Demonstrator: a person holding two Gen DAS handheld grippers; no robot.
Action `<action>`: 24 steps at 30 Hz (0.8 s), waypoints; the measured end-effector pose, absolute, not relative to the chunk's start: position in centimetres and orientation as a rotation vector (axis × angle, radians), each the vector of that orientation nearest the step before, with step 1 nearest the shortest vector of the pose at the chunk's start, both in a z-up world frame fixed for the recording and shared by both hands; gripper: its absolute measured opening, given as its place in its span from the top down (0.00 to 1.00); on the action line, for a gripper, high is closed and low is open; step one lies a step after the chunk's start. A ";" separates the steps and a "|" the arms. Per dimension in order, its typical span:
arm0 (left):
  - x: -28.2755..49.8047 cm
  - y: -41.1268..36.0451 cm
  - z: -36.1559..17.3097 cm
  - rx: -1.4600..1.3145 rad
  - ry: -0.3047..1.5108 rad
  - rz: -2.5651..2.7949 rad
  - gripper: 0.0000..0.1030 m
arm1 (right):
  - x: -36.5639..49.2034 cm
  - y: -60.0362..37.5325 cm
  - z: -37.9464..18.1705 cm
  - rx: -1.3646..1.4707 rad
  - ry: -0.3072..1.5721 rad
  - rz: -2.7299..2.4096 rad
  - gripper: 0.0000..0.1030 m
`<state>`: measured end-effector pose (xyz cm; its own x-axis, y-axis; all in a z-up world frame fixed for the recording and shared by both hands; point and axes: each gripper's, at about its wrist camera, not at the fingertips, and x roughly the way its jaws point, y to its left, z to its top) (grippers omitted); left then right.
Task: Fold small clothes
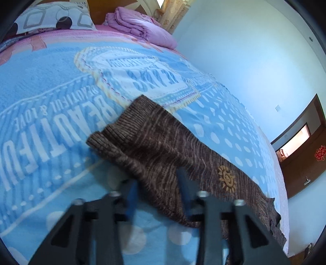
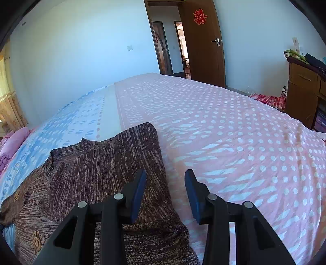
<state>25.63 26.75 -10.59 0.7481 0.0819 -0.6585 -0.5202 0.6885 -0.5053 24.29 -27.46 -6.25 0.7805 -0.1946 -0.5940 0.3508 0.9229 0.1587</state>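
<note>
One brown ribbed-knit sweater (image 1: 163, 146), streaked in lighter thread with a tan sun motif (image 1: 227, 179), lies partly folded on the bed (image 1: 51, 85), whose fleecy cover is blue with white lettering and dots at one end and pink with white dots at the other. In the blurred left wrist view the left gripper (image 1: 158, 183) at 6 o'clock seems to straddle a thick fold of the knit, its two blue-padded fingers apparently closed on it. The right gripper (image 2: 165, 191) hangs with its two pads apart over the sweater's right edge, gripping nothing; one folded lilac quilt (image 1: 142, 26) and one patterned pillow (image 1: 55, 16) sit toward 12 o'clock.
</note>
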 end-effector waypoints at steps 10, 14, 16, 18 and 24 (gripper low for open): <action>28.1 23.3 -7.7 -0.570 0.613 0.336 0.94 | 24.3 -27.9 -6.6 0.297 0.620 -0.296 0.60; 29.7 17.2 -3.9 -0.402 0.549 0.198 0.94 | 24.3 -27.9 -6.6 0.295 0.624 -0.292 0.60; 30.1 12.7 -2.5 -0.301 0.529 0.105 0.94 | 24.4 -27.9 -6.7 0.296 0.627 -0.288 0.60; 29.7 7.6 -1.7 -0.194 0.514 -0.002 0.94 | 24.4 -28.0 -6.7 0.302 0.627 -0.286 0.60; 28.1 -4.6 -4.5 -0.009 0.571 -0.231 0.94 | 24.4 -28.2 -6.8 0.313 0.631 -0.277 0.60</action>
<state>28.14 -4.63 -4.49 0.8164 -0.2188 -0.5344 0.2140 0.9742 -0.0721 24.41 -28.16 -6.77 0.7735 -0.1571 -0.6140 0.3453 0.9168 0.2005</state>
